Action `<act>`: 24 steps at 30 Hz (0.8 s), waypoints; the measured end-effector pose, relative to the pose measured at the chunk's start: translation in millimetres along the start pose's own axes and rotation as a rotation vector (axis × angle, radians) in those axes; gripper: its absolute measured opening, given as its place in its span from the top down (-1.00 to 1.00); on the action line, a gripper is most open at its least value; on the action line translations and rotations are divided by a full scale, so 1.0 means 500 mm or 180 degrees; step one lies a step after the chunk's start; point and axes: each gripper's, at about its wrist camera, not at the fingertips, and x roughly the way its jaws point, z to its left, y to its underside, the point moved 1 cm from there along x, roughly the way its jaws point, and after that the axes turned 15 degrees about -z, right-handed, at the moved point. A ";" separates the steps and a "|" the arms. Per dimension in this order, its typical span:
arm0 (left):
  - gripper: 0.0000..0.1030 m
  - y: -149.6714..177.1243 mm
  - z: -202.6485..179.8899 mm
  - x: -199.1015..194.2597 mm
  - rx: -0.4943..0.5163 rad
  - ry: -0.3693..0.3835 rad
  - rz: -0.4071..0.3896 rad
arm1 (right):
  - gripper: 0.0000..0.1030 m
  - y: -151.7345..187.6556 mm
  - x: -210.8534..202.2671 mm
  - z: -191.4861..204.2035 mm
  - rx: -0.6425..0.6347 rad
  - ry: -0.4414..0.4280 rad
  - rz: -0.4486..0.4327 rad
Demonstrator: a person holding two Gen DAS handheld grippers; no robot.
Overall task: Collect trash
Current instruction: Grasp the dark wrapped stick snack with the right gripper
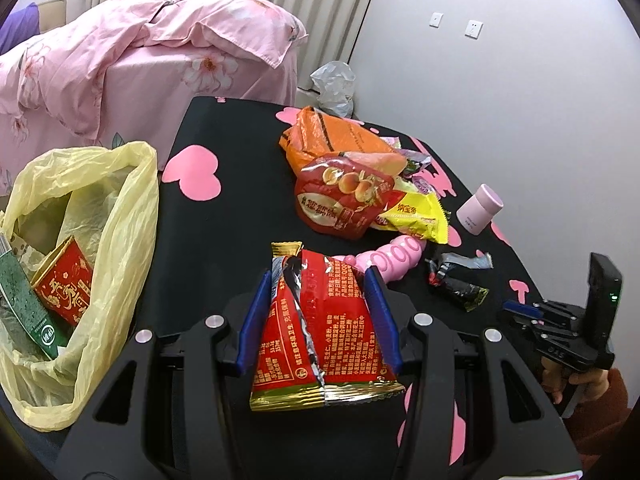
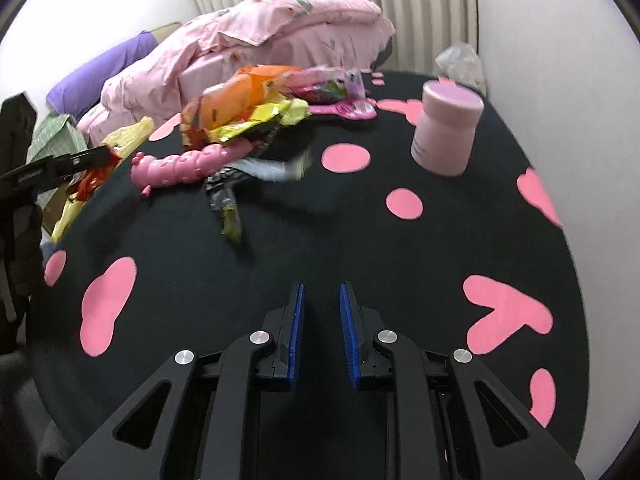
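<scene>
One black pink-patterned table (image 2: 360, 248) beside pink bed (image 1: 120, 60); left gripper (image 1: 320, 276) grasping red wrapper (image 1: 320, 320), right gripper (image 2: 320, 292) clenched empty.

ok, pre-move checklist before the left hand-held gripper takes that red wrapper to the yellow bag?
1. Grip: left hand-held gripper has its blue pads pressed on the red wrapper from both sides. ok.
2. Yellow bag mouth open, with a red packet and a green packet already inside. ok.
3. Path from wrapper to bag: only bare black tablecloth between them. ok.
4. Right hand-held gripper out of the way: off to the right, jaws nearly closed with nothing between them. ok.
5. Wrapper hangs free of the pink toy behind it: cannot tell.
6. Bag steady enough to stay open: cannot tell.
</scene>
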 end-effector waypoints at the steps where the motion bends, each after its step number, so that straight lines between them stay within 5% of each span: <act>1: 0.13 0.001 0.001 0.003 0.0001 -0.0009 0.0014 | 0.62 -0.005 -0.002 0.004 -0.0016 0.0007 -0.0042; 13: 0.13 0.011 0.012 0.011 -0.0006 -0.0063 0.0104 | 0.57 -0.149 0.082 0.127 -0.0851 -0.0456 -0.0364; 14: 0.13 0.012 0.015 0.011 -0.0022 -0.0064 0.0111 | 0.21 -0.154 0.093 0.121 -0.0782 -0.0525 -0.0353; 15: 0.13 0.013 0.017 0.011 -0.0036 -0.0066 0.0116 | -0.37 -0.158 0.108 0.114 -0.0684 -0.0600 -0.0297; 16: 0.13 0.014 0.018 0.010 -0.0044 -0.0071 0.0119 | -0.41 -0.158 0.126 0.106 -0.0562 -0.0680 -0.0203; 19: 0.13 0.014 0.017 0.008 -0.0036 -0.0081 0.0115 | -0.41 -0.133 0.169 0.104 -0.0445 -0.0631 0.0168; 23: 0.13 0.015 0.016 0.010 -0.0037 -0.0068 0.0115 | -0.39 -0.107 0.175 0.108 -0.0449 -0.0471 0.0154; 24: 0.13 0.015 0.015 0.009 -0.0029 -0.0061 0.0115 | -0.21 -0.103 0.174 0.107 -0.0415 -0.0521 0.0149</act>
